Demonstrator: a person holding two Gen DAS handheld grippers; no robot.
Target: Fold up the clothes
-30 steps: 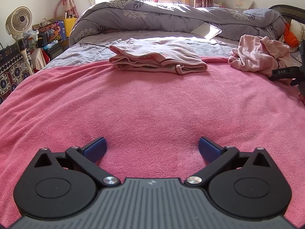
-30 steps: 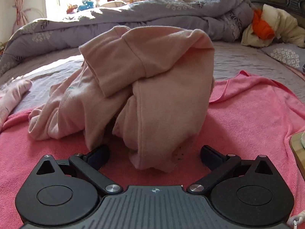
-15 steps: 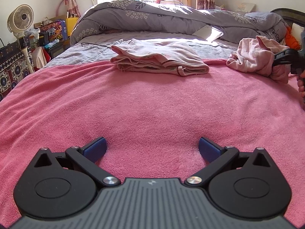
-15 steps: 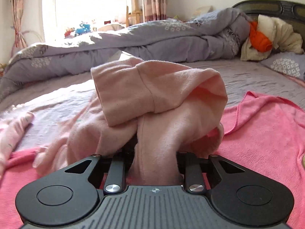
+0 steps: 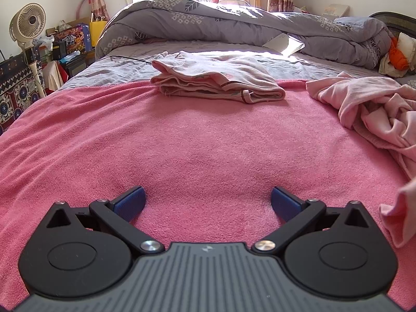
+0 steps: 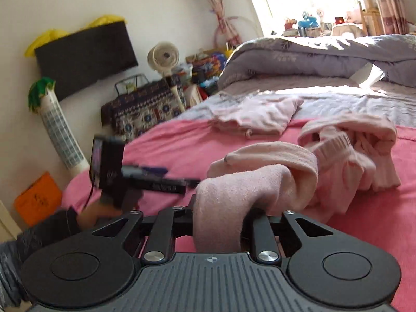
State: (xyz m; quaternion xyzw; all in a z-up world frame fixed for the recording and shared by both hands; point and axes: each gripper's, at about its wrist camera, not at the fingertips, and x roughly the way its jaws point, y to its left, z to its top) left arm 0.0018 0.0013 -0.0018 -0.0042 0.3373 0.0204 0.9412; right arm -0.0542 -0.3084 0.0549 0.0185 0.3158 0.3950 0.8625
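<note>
A crumpled pale pink garment lies on the pink blanket, and my right gripper is shut on a thick fold of it, held just above the bed. The same garment spreads along the right edge of the left wrist view, with one end hanging near my left gripper's right side. My left gripper hovers open over bare blanket with nothing between its blue pads. From the right wrist view it appears at the left, held by a hand. A folded pink garment rests at the blanket's far edge.
A rolled grey quilt lies across the far side of the bed, with pillows at the far right. Left of the bed stand a fan, boxes and a patterned case. An orange item lies on the floor.
My right gripper closed on the crumpled garment, then dragged it toward the middle of the blanket while turning left. My left gripper stayed open, low over the blanket.
</note>
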